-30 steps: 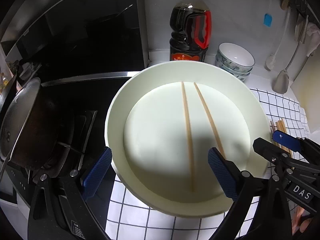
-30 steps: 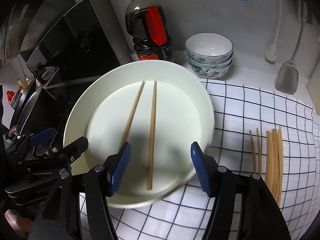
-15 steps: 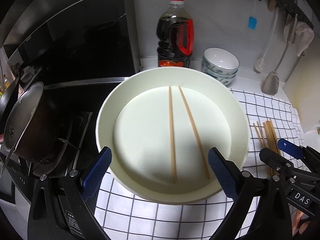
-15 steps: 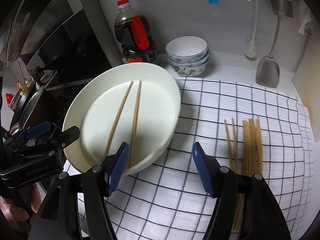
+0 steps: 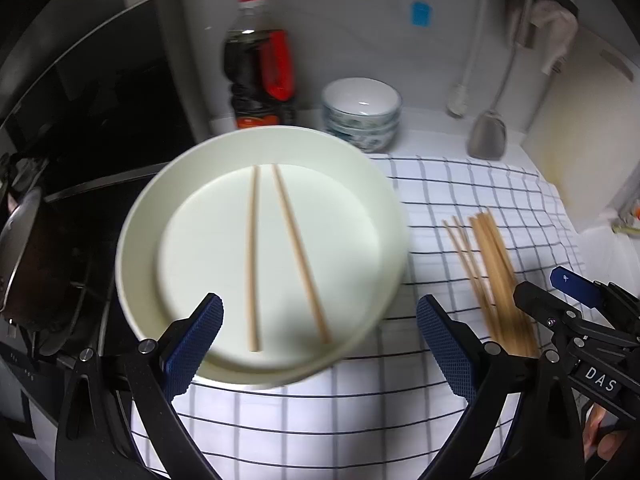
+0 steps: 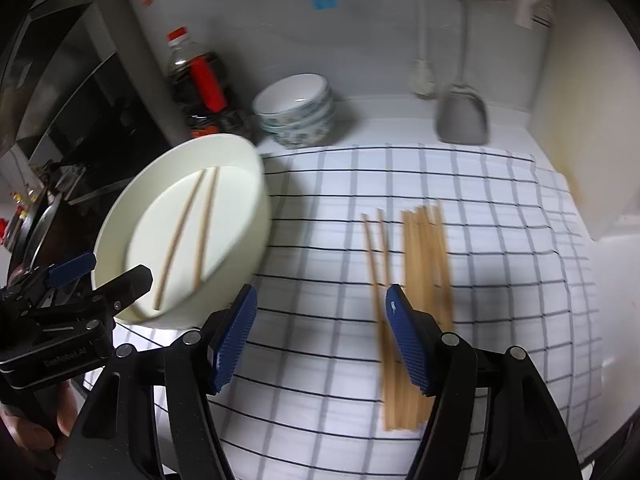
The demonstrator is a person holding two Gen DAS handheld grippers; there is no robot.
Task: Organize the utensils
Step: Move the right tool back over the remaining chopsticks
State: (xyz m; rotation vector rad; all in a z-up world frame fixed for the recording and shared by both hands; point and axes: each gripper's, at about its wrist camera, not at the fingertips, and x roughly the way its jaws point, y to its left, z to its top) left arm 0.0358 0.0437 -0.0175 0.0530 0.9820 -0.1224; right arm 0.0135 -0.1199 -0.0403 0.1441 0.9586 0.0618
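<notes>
in the left wrist view the left gripper (image 5: 320, 344) has its blue fingers (image 5: 192, 344) spread wide with nothing between the pads; a cream plate (image 5: 192, 216) fills the centre of the frame, and the two chopsticks on the plate (image 5: 252, 256) lie side by side with their near ends just above the gap between the fingers. in the right wrist view the right gripper (image 6: 316, 340) is parted and empty over the checked cloth (image 6: 500, 240) on the worktop (image 6: 380, 112). the loose chopstick bundle (image 6: 424, 264) lies at centre right, its near ends passing behind the right-hand finger. a soy sauce bottle (image 5: 260, 68), stacked bowls (image 5: 360, 112) and a hanging spatula (image 5: 488, 132) sit along the top.
</notes>
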